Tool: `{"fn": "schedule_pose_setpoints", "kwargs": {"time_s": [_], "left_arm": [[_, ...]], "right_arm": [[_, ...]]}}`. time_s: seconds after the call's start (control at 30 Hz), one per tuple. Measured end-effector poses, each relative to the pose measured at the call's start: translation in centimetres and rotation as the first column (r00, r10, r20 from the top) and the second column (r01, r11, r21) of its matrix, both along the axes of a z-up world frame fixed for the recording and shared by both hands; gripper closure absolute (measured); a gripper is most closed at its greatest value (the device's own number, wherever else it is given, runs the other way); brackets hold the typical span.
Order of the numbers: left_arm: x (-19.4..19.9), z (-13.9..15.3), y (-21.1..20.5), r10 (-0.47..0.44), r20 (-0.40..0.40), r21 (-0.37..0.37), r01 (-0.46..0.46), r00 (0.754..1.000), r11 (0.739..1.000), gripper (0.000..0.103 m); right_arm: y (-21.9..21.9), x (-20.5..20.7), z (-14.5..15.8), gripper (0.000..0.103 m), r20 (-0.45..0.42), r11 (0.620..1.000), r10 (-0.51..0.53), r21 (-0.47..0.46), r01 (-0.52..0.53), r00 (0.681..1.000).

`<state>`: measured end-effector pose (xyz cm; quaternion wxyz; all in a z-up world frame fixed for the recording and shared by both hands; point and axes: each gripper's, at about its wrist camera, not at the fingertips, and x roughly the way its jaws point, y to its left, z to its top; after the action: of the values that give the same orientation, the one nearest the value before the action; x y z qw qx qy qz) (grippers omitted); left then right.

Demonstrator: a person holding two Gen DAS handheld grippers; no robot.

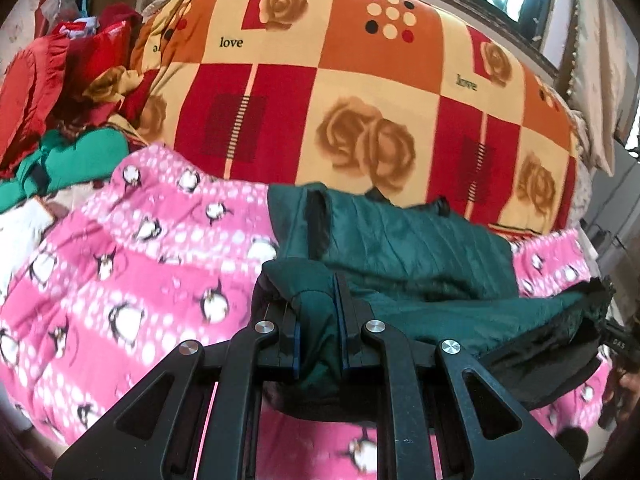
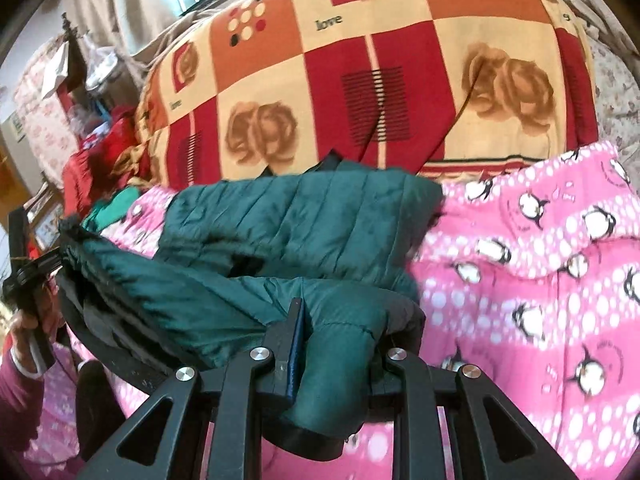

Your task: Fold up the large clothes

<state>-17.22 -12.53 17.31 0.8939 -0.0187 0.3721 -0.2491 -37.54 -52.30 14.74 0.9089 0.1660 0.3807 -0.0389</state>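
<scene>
A dark green quilted jacket (image 1: pixel 416 256) with a black lining lies on a pink penguin-print blanket (image 1: pixel 120 280). My left gripper (image 1: pixel 318 312) is shut on a bunched green edge of the jacket near its left end. In the right wrist view the jacket (image 2: pixel 304 220) stretches to the left, and my right gripper (image 2: pixel 336 328) is shut on a green fold of it at its right end. The jacket's near edge hangs lifted between the two grippers while its far part rests on the blanket (image 2: pixel 540 280). The left gripper also shows at the left edge of the right wrist view (image 2: pixel 30 272).
A large rolled quilt (image 1: pixel 360 92) with red, orange and cream squares and roses lies behind the jacket. Red and green clothes (image 1: pixel 72 120) are piled at the left. A window and curtains (image 1: pixel 592 40) stand behind the bed.
</scene>
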Motion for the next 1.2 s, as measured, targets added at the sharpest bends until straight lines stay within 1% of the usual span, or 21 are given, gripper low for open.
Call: {"fn": "schedule_pose_setpoints", "kwargs": {"time_s": [0.3,0.47,0.63,0.73,0.83,1.0,1.2], "left_arm": [[5.7,-0.4,-2.9,0.077,-0.003,0.011,-0.077,0.997,0.997,0.091],[8.3,-0.4,-4.3,0.092,-0.015,0.020,-0.092,0.996,0.996,0.091],[10.4,-0.2,-5.4,0.103,-0.025,0.019,-0.103,0.994,0.995,0.091],[11.9,-0.4,-6.2,0.113,-0.037,0.031,-0.112,0.993,0.993,0.091],[13.4,-1.5,-7.1,0.135,-0.065,0.047,-0.132,0.989,0.990,0.090],[15.5,-4.3,-8.1,0.166,-0.107,0.076,-0.158,0.980,0.984,0.089],[16.4,-6.5,-8.6,0.173,-0.110,0.070,-0.166,0.979,0.984,0.087]], "right_arm": [[-3.3,5.8,-0.6,0.082,-0.018,0.995,-0.087,-0.045,0.086,0.996],[-4.4,8.5,-0.7,0.082,-0.025,0.994,-0.100,-0.053,0.098,0.995],[-5.7,10.6,-0.1,0.082,-0.018,0.993,-0.112,-0.045,0.111,0.994],[-6.5,11.9,-0.2,0.082,-0.032,0.992,-0.121,-0.036,0.120,0.992],[-7.2,13.7,-1.2,0.082,-0.058,0.989,-0.144,-0.025,0.143,0.988],[-7.9,15.7,-3.3,0.082,-0.093,0.984,-0.176,-0.017,0.175,0.980],[-8.4,17.3,-6.1,0.082,-0.135,0.980,-0.200,-0.012,0.201,0.970]]}}
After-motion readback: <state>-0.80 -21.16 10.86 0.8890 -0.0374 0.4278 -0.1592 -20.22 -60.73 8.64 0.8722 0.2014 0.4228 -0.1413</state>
